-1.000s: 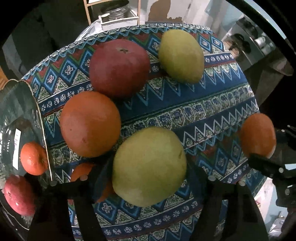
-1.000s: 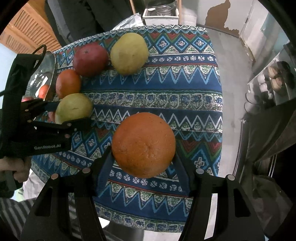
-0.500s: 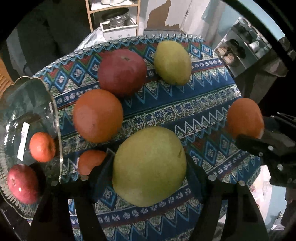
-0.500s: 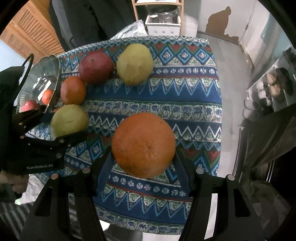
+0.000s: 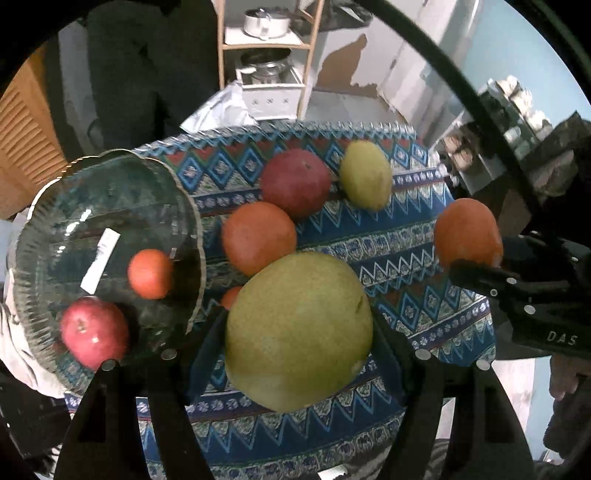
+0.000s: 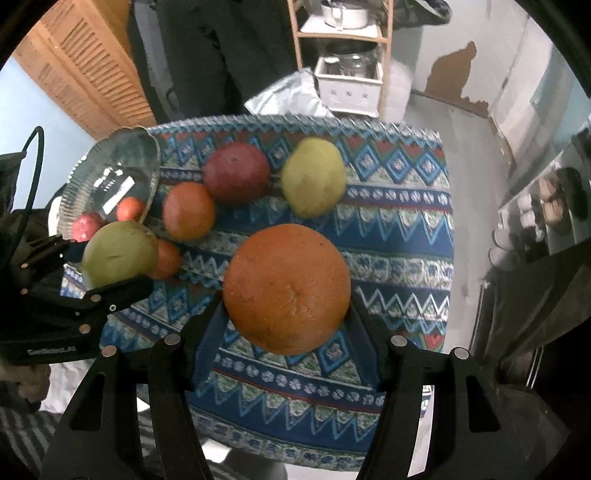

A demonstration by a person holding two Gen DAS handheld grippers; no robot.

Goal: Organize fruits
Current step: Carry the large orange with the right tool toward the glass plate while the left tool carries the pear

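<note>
My left gripper (image 5: 299, 332) is shut on a large yellow-green pear (image 5: 299, 328), lifted above the patterned tablecloth (image 5: 388, 236). My right gripper (image 6: 286, 310) is shut on a big orange (image 6: 286, 288), also off the cloth. On the cloth lie a second orange (image 5: 258, 236), a dark red apple (image 5: 295, 181), another pear (image 5: 365, 173) and a small orange (image 6: 166, 258) half hidden behind the held pear. A glass bowl (image 5: 110, 177) at the left holds a small orange (image 5: 149, 273) and a red apple (image 5: 94, 330).
A wooden shelf with metal pots (image 5: 266, 22) and a white box (image 5: 269, 92) stand behind the table. A person in dark clothes (image 6: 221, 55) stands at the far side. The table's right edge (image 6: 448, 240) drops to the floor.
Both grippers have risen with their fruit, the table looking smaller. The left one has also shifted so the glass bowl comes fully into view at the left.
</note>
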